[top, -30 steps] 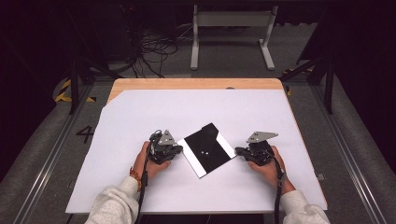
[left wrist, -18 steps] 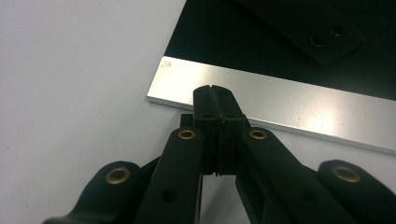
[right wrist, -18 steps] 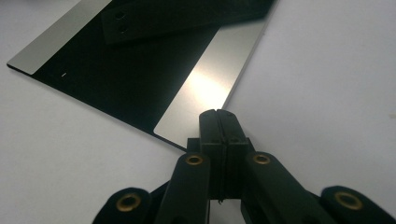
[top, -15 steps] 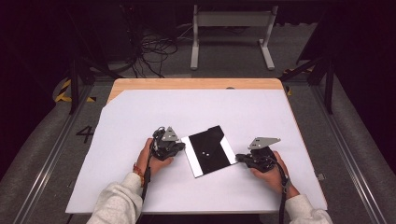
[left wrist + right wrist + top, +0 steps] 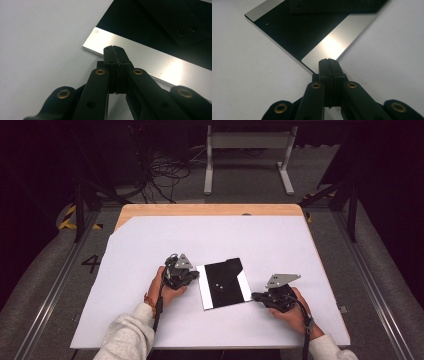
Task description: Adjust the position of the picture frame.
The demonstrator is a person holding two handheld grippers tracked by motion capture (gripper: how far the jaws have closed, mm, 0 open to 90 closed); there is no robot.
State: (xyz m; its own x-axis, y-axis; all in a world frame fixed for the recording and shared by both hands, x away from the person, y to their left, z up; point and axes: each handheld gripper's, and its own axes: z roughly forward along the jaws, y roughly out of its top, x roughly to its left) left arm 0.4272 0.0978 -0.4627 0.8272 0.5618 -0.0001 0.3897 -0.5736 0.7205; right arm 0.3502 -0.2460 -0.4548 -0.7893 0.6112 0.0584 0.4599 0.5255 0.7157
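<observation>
A flat black plate (image 5: 223,282) with a silver strip along its left and right sides lies on the white table top (image 5: 150,245), almost square to the table. My left gripper (image 5: 196,276) is shut, its tips against the plate's left silver strip (image 5: 155,62). My right gripper (image 5: 254,296) is also shut, its tips touching the near right corner of the plate, at the end of the other silver strip (image 5: 332,47). Nothing is held between either pair of jaws. Two small holes (image 5: 185,31) sit near the plate's middle.
White sheet covers the table on all sides of the plate. A bare wooden edge (image 5: 210,210) runs along the far side. Beyond it on the floor are cables (image 5: 165,170) and a grey metal stand (image 5: 247,142). Rails (image 5: 55,285) flank the table.
The plate has turned clockwise from a diamond-like tilt to nearly square. My right gripper moved toward the person along the plate's right side; my left gripper shifted slightly right, staying at the left edge.
</observation>
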